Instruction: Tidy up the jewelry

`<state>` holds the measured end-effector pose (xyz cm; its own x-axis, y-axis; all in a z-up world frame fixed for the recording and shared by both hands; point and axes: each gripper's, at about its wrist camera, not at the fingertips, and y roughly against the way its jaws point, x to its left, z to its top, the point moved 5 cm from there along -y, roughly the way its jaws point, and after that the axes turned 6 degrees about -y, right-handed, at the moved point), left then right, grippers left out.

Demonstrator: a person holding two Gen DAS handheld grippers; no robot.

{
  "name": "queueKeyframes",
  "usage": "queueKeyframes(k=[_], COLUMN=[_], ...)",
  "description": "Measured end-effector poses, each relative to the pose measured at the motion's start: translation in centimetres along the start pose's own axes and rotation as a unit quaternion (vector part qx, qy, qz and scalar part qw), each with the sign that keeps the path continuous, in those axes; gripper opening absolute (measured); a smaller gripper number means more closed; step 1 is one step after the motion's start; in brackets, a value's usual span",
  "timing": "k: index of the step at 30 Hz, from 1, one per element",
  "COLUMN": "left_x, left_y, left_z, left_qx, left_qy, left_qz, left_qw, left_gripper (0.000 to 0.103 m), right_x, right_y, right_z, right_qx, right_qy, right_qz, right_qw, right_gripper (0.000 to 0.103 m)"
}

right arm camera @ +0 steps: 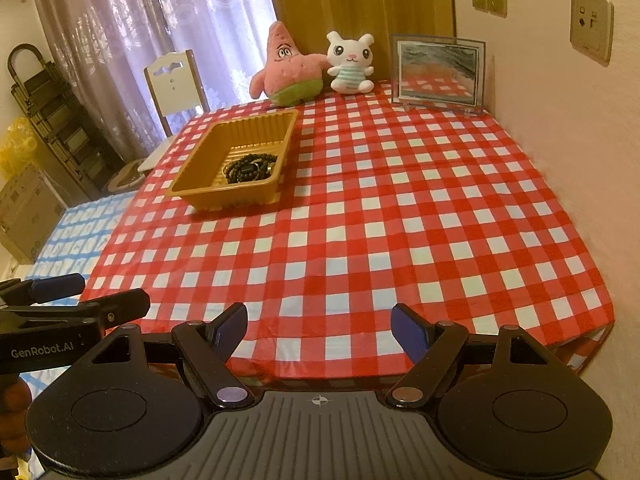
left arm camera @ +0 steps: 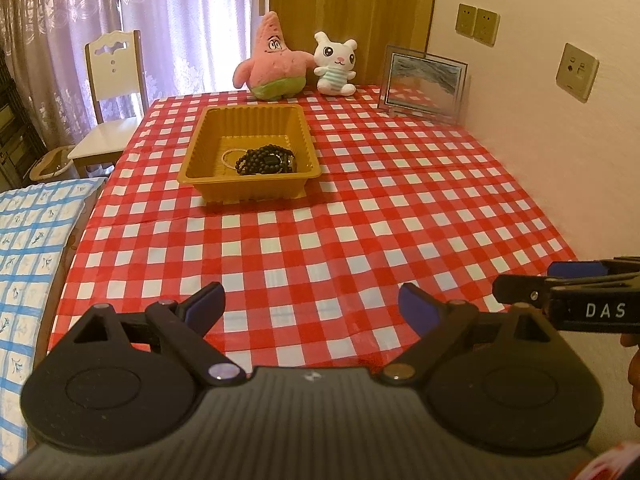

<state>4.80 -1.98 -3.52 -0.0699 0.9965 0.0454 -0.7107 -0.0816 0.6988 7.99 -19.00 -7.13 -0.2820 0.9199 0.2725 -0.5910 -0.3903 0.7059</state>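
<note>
Both grippers hang over the near edge of the table, side by side, angled down toward the red-and-white checked tablecloth [left arm camera: 360,208]. Left gripper [left arm camera: 312,304]: jaws spread wide, nothing between the blue pads. Right gripper [right arm camera: 320,328]: same, wide and empty. Each one shows at the edge of the other's view, so they sit just beside each other.

The jewelry is in the yellow plastic tray [left arm camera: 224,178] toward the far left of the table, well apart from both grippers. Inside it lies a pile of black bead bracelets [left arm camera: 266,159], with a thin pale bracelet [left arm camera: 230,158] touching the pile's left side. Something dark and flat sits in the middle of the beads, too small to identify. No loose jewelry shows on the cloth.

Judgement: with all the pieces in the tray and both tools empty and clear of it, the sorting looks finished or near finished; the grippers seem parked at the table edge out of the way.

Background, not task-related: a pink starfish plush [left arm camera: 272,64] and a white bunny plush [left arm camera: 335,64] stand side by side at the far edge, a glass picture frame [left arm camera: 424,82] leans near the wall, and a white chair [left arm camera: 114,92] stands at the left corner.
</note>
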Motion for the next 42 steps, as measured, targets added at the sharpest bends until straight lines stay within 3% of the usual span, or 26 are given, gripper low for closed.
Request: queueKeyframes(k=[42], left_x=[-1.07], left_y=[0.59], left_z=[0.33], left_qx=[-0.005], left_qy=[0.0], left_qz=[-0.003], left_qw=[1.0], left_gripper=[0.093], right_x=[0.05], right_y=[0.52], right_z=[-0.36], right_qx=[-0.003], right_qy=[0.008], right_qz=[0.001], right_qw=[1.0], right_gripper=[0.078])
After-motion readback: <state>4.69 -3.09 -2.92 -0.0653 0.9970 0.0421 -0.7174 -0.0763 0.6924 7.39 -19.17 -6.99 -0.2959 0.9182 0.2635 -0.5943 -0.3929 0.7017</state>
